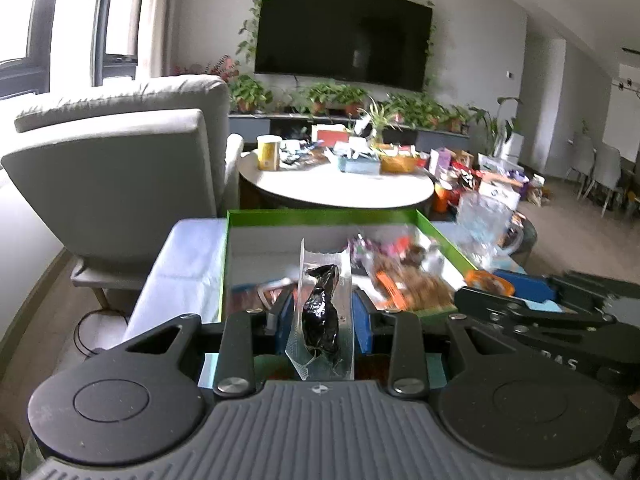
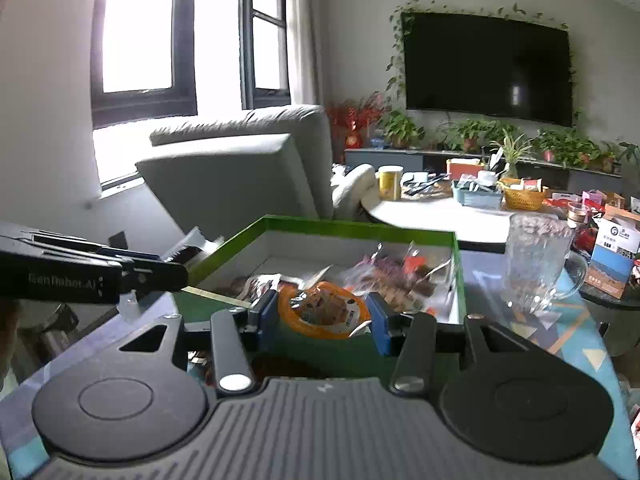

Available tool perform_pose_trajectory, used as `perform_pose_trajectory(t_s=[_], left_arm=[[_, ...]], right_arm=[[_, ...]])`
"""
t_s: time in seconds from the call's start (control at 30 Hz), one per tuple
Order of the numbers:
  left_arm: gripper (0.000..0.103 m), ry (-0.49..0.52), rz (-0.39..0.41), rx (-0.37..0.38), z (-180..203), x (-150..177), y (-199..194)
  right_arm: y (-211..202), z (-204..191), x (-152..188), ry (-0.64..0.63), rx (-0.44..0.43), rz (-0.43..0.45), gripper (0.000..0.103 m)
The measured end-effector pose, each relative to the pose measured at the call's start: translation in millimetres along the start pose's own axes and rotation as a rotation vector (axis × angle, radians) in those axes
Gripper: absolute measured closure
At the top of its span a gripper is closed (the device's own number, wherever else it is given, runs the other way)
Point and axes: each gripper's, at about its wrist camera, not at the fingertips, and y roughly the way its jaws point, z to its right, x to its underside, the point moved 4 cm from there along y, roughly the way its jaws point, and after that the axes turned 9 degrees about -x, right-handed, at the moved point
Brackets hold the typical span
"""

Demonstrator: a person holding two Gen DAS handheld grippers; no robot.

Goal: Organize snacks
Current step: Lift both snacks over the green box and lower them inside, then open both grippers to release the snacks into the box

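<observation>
My left gripper [image 1: 322,312] is shut on a clear vacuum packet with a dark snack [image 1: 320,316] inside, held upright between the blue pads. Just beyond it lies a green-rimmed box [image 1: 320,215] holding several wrapped snacks [image 1: 404,276]. My right gripper [image 2: 322,314] is shut on a round orange-rimmed snack cup [image 2: 324,312], gripped by its sides over the near edge of the same green box [image 2: 360,228]. The left gripper's body [image 2: 92,276] shows at the left of the right wrist view, and the right gripper's body [image 1: 560,312] shows at the right of the left wrist view.
A clear glass mug [image 2: 540,264] stands right of the box on a patterned cloth. Behind are a round white table [image 1: 340,188] crowded with boxes and baskets, a grey armchair [image 1: 120,160], a wall television and potted plants.
</observation>
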Motion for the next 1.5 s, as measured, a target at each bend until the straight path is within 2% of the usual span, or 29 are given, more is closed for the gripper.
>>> perform_pose_trajectory(t_s=[0.2,0.43,0.83,1.07,1.33,1.4,1.5], left_arm=[[0.073,0.005,0.016,-0.015,1.0,-16.6,16.9],[0.073,0.017,-0.016,-0.013,7.4,-20.3,45.2],[0.073,0.011,-0.089,-0.033,5.2,-15.3,95.7],[0.073,0.02,-0.151,-0.038,5.6,0.5,117.8],[0.069,0.048,-0.163,-0.047,13.2,15.6,116.7],[0.068,0.038,-0.147,-0.056,12.5,17.7,112.8],[0.067,-0.007,-0.148,-0.046,5.8,19.2,106.2]], right_arm=[[9.5,15.7,-11.1,0.025,0.018,0.022,0.05],[27.5,24.3,-19.2,0.03,0.019,0.027,0.05],[60.4,46.6,-10.2,0.081,0.023,-0.021,0.05],[73.5,55.9,0.8,0.121,0.026,-0.047,0.049],[73.9,55.6,6.3,0.121,0.036,-0.057,0.047],[72.7,56.0,8.1,0.133,0.038,-0.062,0.041],[65.4,53.6,11.8,0.137,0.039,-0.058,0.039]])
